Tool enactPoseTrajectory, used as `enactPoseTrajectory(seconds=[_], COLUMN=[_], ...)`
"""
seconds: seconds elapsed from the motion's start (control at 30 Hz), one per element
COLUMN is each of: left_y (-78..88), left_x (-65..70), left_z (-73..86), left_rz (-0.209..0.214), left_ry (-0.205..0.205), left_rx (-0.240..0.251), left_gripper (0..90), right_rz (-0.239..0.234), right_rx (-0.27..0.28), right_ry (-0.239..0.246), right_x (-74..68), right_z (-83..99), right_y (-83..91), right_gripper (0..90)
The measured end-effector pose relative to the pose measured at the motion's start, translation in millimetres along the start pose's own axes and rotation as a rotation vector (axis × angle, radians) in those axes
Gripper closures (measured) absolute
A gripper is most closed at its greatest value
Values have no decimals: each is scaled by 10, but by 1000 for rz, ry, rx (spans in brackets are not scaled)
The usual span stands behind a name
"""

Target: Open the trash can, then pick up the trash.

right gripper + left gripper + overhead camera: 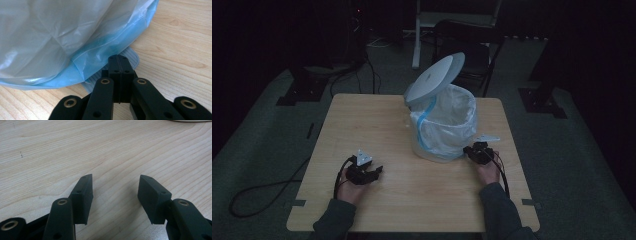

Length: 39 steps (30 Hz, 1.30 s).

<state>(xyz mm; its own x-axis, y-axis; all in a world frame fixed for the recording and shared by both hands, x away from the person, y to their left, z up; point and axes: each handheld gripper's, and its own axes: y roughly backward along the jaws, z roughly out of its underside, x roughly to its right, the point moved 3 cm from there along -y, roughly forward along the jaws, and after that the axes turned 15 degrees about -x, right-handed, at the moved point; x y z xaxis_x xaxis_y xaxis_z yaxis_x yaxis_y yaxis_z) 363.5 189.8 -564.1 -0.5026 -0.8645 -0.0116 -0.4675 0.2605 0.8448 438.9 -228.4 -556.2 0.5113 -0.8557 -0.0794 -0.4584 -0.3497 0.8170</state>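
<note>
The small white pedal bin (443, 131) lined with a translucent white-and-blue plastic bag (447, 120) stands on the pale wooden surface (377, 125), right of its middle. The right tool (473, 151) sits at the bin's lower right side, its tip at the bin's foot. In the right gripper view that tool (119, 60) has its two black jaws pressed flat together with nothing between them, resting over a ribbed grey pedal (132, 57) that sticks out from under the bin; the blue hem of the bag (100, 57) hangs just beside the jaw tips, and whether it touches them I cannot tell.

The bin's round white lid (434, 79) is tipped up and back, leaving the mouth open. The bag is folded over the rim; the dim high view does not show whether anything lies inside.

The left tool (371, 172) lies low over the surface, well apart from the bin, on the near left. In the left gripper view its jaws (115, 195) stand wide apart over bare wood, gripping nothing.

Both hands come in from the near edge, dark sleeves at the wrists, the right hand (488, 172) reaching forward to the bin, the left hand (349, 190) held closer in
</note>
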Motion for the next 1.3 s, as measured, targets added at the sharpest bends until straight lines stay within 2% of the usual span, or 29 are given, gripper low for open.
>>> enactPoseTrajectory(seconds=[0.77, 0.87, 0.93, 1.03, 1.17, 1.3], left_y=[0, 4, 13, 39, 39, 21], left_x=[4, 13, 25, 43, 41, 1], left_z=[-2, -6, -22, -87, -250, -407], left_rz=[-3, 5, -4, -14, -18, -24], left_ry=[1, -6, -22, -39, -69, -71], left_rx=[0, -1, -6, 1, 16, 27], left_gripper=[471, 510, 530, 530, 527, 525], right_rz=[-4, -7, -6, -9, -7, -8], right_rx=[9, 10, 12, 16, 18, 19], right_ry=[1, 2, 2, 0, 0, -2], right_x=[-14, -10, -12, -12, -15, -14], right_z=[-5, -6, -4, -2, 2, 3], right_y=[-11, -12, -13, -15, -15, -15], right_gripper=[900, 900, 900, 900, 900, 900])
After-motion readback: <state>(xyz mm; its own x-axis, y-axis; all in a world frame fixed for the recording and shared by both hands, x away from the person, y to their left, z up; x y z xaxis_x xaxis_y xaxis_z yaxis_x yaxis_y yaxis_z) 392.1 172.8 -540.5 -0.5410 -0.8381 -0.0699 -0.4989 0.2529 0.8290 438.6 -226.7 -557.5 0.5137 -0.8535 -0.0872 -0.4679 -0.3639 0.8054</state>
